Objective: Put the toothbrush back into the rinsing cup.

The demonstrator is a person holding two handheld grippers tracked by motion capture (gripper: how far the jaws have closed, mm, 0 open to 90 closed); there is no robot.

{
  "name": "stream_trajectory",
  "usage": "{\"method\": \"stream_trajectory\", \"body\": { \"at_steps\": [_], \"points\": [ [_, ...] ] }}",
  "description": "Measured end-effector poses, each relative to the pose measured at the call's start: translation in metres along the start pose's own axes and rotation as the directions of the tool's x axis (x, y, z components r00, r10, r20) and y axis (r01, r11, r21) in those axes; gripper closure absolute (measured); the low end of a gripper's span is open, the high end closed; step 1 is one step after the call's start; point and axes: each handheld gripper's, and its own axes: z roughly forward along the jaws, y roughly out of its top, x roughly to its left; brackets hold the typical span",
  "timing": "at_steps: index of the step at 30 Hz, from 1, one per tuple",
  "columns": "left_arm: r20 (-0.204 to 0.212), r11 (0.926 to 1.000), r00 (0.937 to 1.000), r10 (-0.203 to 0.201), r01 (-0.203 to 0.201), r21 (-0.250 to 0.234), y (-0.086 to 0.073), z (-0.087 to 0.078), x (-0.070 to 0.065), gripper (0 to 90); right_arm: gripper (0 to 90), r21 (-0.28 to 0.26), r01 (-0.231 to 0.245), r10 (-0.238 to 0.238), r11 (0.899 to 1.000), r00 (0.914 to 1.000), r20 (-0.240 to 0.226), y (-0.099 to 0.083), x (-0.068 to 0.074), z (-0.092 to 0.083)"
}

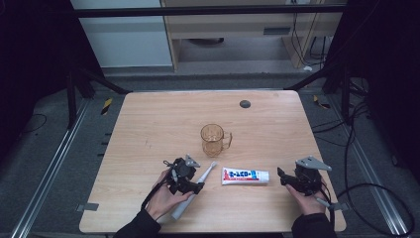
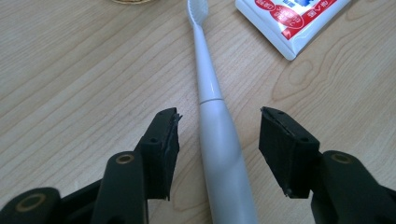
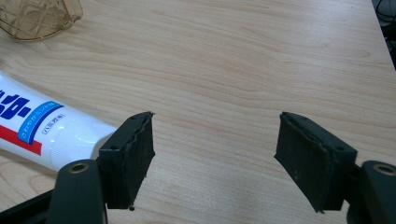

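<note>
A white electric toothbrush (image 1: 207, 172) lies slantwise on the wooden table (image 1: 148, 119), bristles toward the far right. My left gripper (image 1: 194, 181) straddles its handle (image 2: 219, 154); both pads stand off it with a gap on either side, so the gripper (image 2: 219, 116) is open. A white toothpaste tube (image 1: 245, 175) with red and blue print lies flat to the right of the brush (image 2: 299, 18). My right gripper (image 1: 283, 177) rests low just right of the tube, open, with bare wood between its jaws (image 3: 215, 121). The tube's cap end (image 3: 70, 140) sits beside its left jaw.
An amber see-through mug (image 1: 214, 140) stands upright beyond the toothbrush and tube, handle to the right; its edge shows in the right gripper view (image 3: 37, 18). A small dark disc (image 1: 244, 103) is set in the table's far side. Metal frame rails flank the table.
</note>
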Motion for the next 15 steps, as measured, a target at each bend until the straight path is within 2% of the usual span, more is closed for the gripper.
{"method": "stream_trajectory", "body": {
  "at_steps": [15],
  "points": [
    [0.007, 0.9975, 1.0, 0.004, -0.005, 0.07, 0.0, 0.011, -0.002, 51.3, 31.0, 0.015, 0.01, -0.01, 1.0, 0.9997, -0.022, 0.0, 0.0, 0.001]
  ]
}}
